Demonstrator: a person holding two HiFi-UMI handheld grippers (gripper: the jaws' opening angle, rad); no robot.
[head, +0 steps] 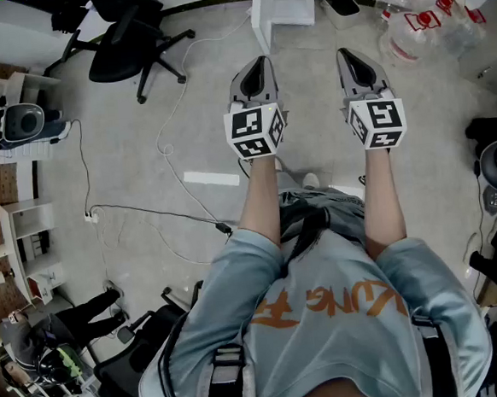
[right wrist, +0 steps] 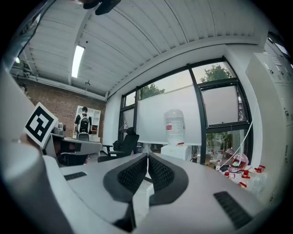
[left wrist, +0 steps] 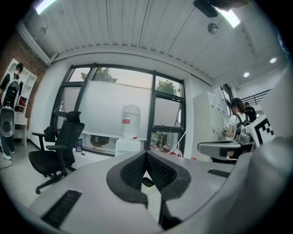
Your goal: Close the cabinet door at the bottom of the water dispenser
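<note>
Dispenser (left wrist: pixel 129 132) stands beyond left tongs (left wrist: pixel 146 154) and right tongs (right wrist: pixel 148 156).

Head cam: on person's head, looks fwd + steeply down over both forearms to the floor. Left gripper (head: pixel 260 61) sits frame left, right gripper (head: pixel 345 54) frame right, both close under the lens. Left gripper cam: rides on the gripper, points level along its own jaws, tips v. near lens, room well beyond. Right gripper cam: same setup, level. Both gripper views face the window wall w/ water dispenser (left wrist: pixel 129 132) ahead, well off; head view has it at top edge. Office chair (left wrist: pixel 57 148) shows in all 3 views.
</note>
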